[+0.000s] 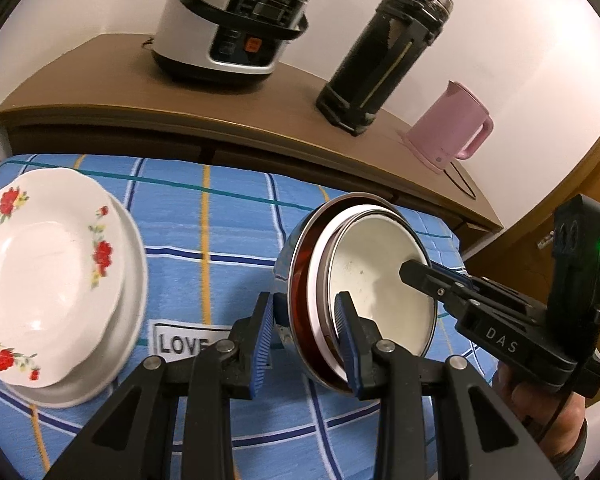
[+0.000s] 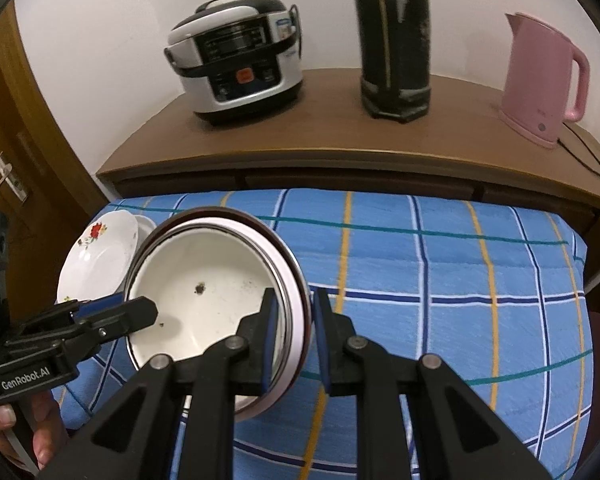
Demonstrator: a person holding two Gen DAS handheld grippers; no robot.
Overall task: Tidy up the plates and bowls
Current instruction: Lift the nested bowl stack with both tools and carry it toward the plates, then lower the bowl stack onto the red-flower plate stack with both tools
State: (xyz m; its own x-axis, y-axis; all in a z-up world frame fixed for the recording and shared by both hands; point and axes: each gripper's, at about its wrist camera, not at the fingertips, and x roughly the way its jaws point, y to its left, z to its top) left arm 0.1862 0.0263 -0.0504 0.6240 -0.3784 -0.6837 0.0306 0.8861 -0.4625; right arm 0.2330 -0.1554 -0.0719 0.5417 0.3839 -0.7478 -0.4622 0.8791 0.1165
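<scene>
A stack of nested bowls [image 1: 380, 280] [image 2: 204, 304] has a steel outer bowl, a dark red one and a white enamel one inside. It is held between both grippers over the blue checked cloth [image 1: 220, 232]. My left gripper [image 1: 304, 320] is shut on the stack's left wall, with one pad outside and one inside. My right gripper [image 2: 296, 320] is shut on the opposite wall in the same way. Each gripper shows in the other's view, the right gripper [image 1: 420, 276] and the left gripper [image 2: 140, 312]. A flowered plate [image 1: 48, 264] [image 2: 100, 252] lies on a plain white plate [image 1: 134, 280] at the cloth's left.
Behind the cloth stands a wooden cabinet [image 2: 340, 136] with a rice cooker [image 2: 236, 64], a tall black flask [image 2: 392, 40] and a pink kettle [image 2: 540, 76] with its cord. A wooden door [image 2: 4, 128] is at the left. A hand [image 1: 540, 396] holds the right gripper.
</scene>
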